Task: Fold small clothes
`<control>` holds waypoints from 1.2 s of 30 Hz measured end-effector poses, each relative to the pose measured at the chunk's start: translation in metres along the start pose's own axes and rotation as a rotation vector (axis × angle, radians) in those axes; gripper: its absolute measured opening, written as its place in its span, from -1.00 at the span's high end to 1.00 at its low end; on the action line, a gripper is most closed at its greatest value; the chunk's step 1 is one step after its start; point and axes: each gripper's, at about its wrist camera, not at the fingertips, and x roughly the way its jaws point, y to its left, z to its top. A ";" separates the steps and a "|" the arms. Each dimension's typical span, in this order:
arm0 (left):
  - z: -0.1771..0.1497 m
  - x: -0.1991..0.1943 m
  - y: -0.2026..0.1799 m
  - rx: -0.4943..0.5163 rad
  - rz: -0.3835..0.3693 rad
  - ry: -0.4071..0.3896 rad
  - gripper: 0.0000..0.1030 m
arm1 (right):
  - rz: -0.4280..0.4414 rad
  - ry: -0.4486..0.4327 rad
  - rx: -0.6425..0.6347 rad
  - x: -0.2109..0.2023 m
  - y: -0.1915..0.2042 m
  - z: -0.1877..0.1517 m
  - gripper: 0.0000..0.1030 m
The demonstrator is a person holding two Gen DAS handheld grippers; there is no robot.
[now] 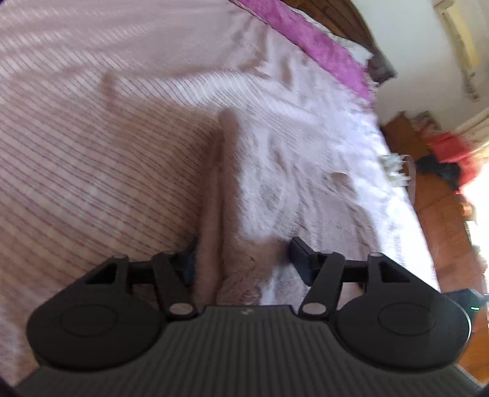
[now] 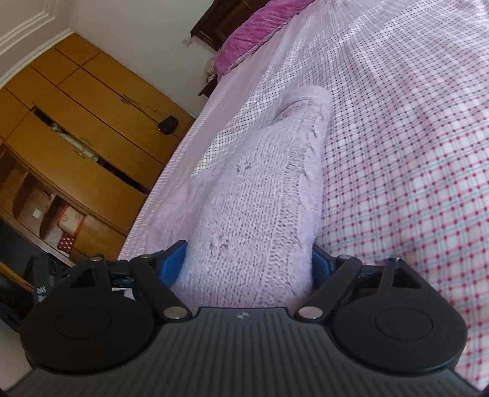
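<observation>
A bed [image 2: 412,152] with a pink-and-white checked sheet fills most of both views. At its far end lies a magenta cover [image 2: 250,27], and a wooden wardrobe [image 2: 85,128] stands beside the bed in the right wrist view. A lilac knitted garment [image 2: 259,198] lies near the edge of the bed, bunched into a raised fold. The right claw [image 2: 247,262] is spread wide around that fold, with its blue pads touching the knit on either side. The left claw [image 1: 241,259] is also spread, its jaws well apart, with a ridge of the garment [image 1: 220,189] rising between them; that view is blurred.
</observation>
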 end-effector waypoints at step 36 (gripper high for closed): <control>-0.075 -0.008 -0.110 0.103 -0.218 0.134 0.28 | -0.090 -0.085 0.104 -0.186 -0.015 -0.018 -0.09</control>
